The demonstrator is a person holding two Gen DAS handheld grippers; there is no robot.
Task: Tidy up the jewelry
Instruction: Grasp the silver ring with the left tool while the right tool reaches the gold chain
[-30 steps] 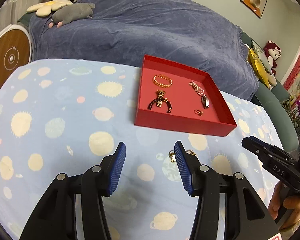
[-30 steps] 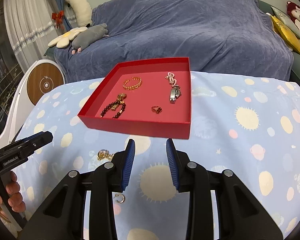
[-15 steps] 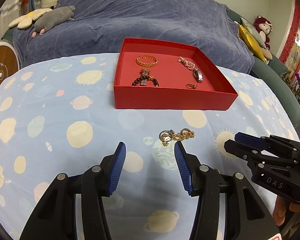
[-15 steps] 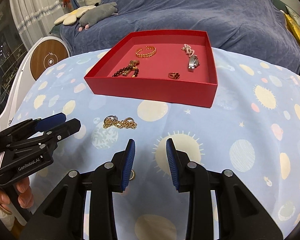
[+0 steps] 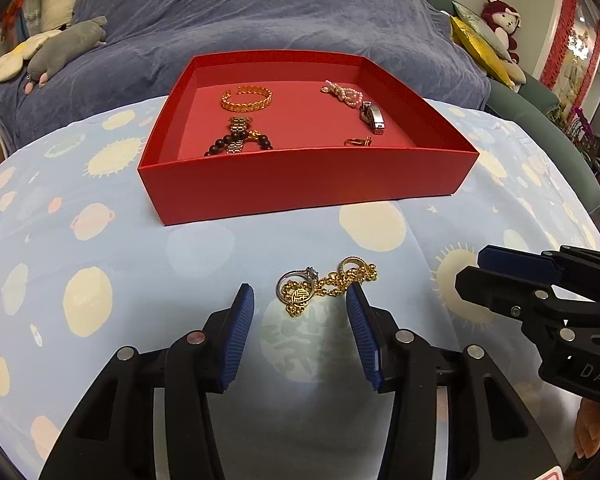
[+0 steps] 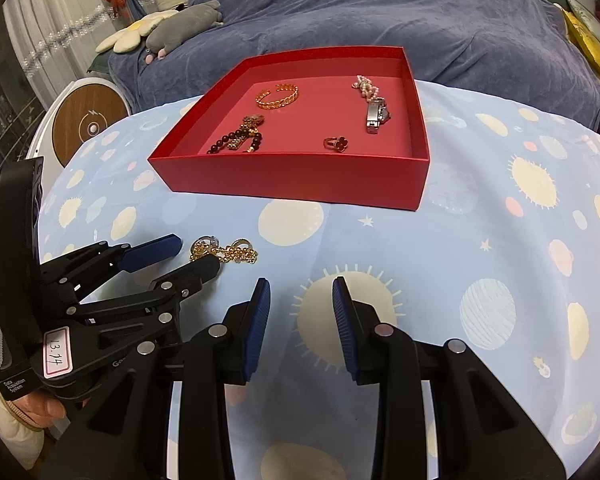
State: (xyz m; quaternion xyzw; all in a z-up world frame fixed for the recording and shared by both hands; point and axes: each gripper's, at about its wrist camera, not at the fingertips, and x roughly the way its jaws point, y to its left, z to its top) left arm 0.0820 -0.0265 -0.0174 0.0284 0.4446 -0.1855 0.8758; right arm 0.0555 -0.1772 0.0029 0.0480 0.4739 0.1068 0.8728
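Here, a tangled gold chain [image 5: 328, 286] with a couple of rings caught in it is lying on the worktop [image 5: 100, 248], on a pale blue cloth printed with suns and planets, just in front of the red tray [image 5: 300, 184]. The left claw [image 5: 300, 304] is hovering low over it with its blue-padded fingers [image 5: 240, 332] spread apart and gripping nothing; the chain is sitting at the tips, the right-hand tip touching or just overlapping the chain's end. From the right wrist view the same left claw [image 6: 188, 254] is reaching in from the side, its tips flanking the chain [image 6: 224, 250].

The right claw [image 6: 300, 312] is also standing released, holding nothing, its fingers over a bare sun print, near the chain but apart from it.

Inside the tray [image 6: 300, 184], five pieces are lying separately on the red floor: a gold cuff bracelet [image 5: 247, 98] at the far left, a dark beaded bracelet [image 5: 238, 142] with a gold charm in front of it, a pink pearl strand [image 5: 342, 92] at the far right, a silver watch [image 5: 374, 117] touching its near end, and a ring [image 6: 336, 143] with a dark clover face near the front wall.

Beyond the worktop, a sofa [image 5: 260, 12] under a blue-grey throw is carrying a grey plush toy [image 5: 66, 46] and a flower-shaped cushion [image 5: 12, 58]
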